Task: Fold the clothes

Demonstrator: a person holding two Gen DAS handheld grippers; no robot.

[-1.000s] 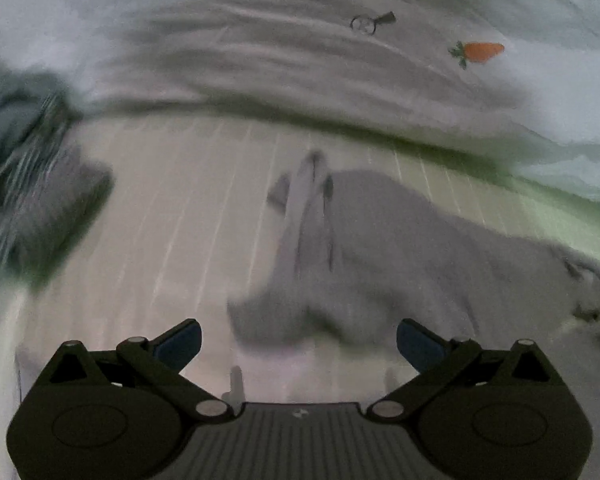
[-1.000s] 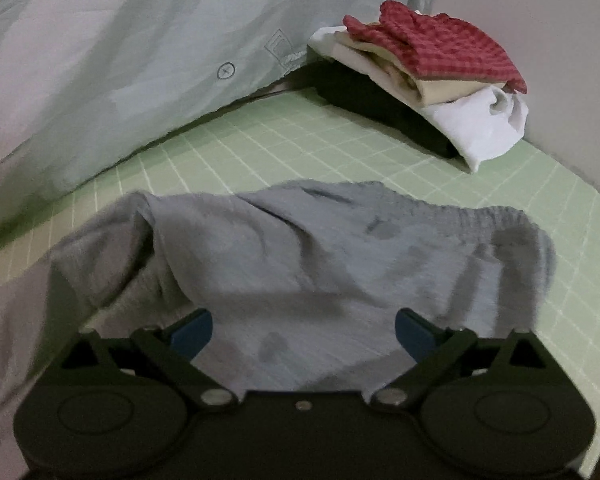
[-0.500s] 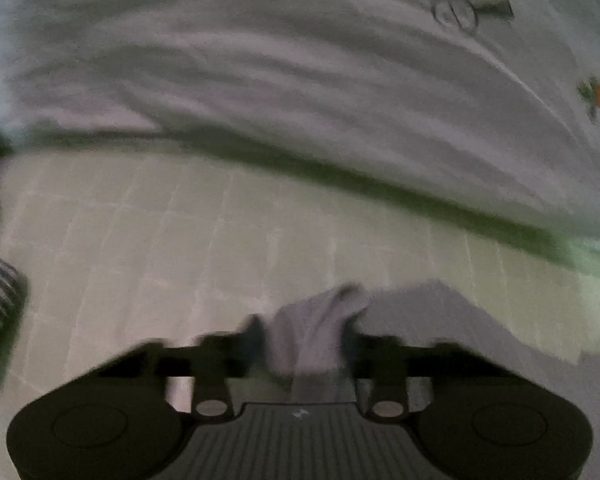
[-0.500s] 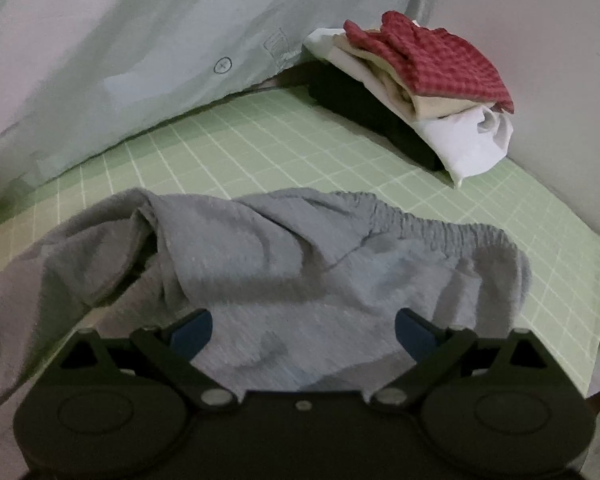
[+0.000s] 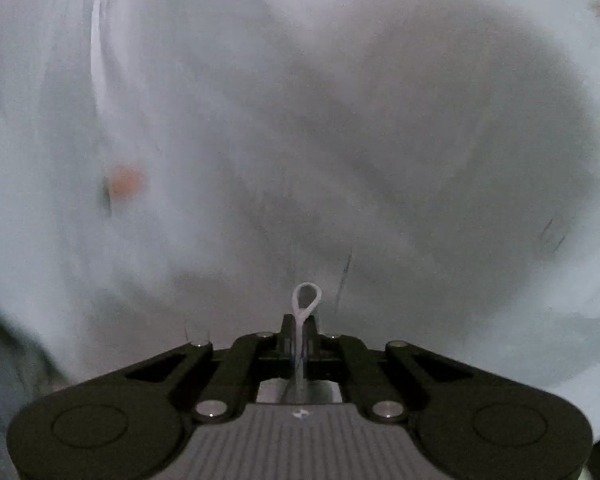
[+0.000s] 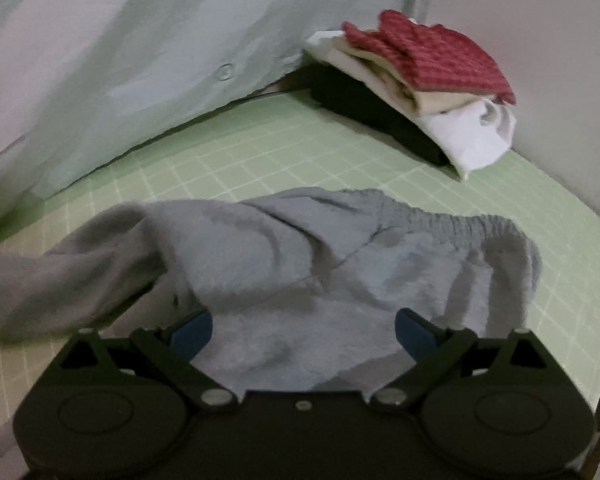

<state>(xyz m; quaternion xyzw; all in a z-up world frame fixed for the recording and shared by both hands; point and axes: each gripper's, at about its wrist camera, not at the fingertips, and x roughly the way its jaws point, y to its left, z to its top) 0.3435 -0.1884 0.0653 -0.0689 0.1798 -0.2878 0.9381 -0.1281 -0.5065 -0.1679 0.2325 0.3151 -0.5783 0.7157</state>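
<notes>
Grey sweatpants (image 6: 340, 256) lie rumpled on the green grid mat (image 6: 240, 160), the elastic waistband to the right and one leg trailing off to the left. My right gripper (image 6: 302, 330) is open, its blue pads just above the grey fabric near the front edge. My left gripper (image 5: 300, 340) is shut on a thin pinch of pale grey cloth (image 5: 305, 300) that loops out between the fingers. The left wrist view faces a blurred pale sheet, so the rest of the garment is hidden there.
A pale patterned sheet (image 6: 140, 60) hangs behind the mat and fills the left wrist view (image 5: 260, 120). A stack of folded clothes (image 6: 428, 80), red checked on top, rests on a dark box at the back right. The mat's right edge drops off.
My left gripper closed on the end of the grey pants leg and lifted it, its view swinging up to the sheet. The leg is pulled further left. My right gripper hardly moved.
</notes>
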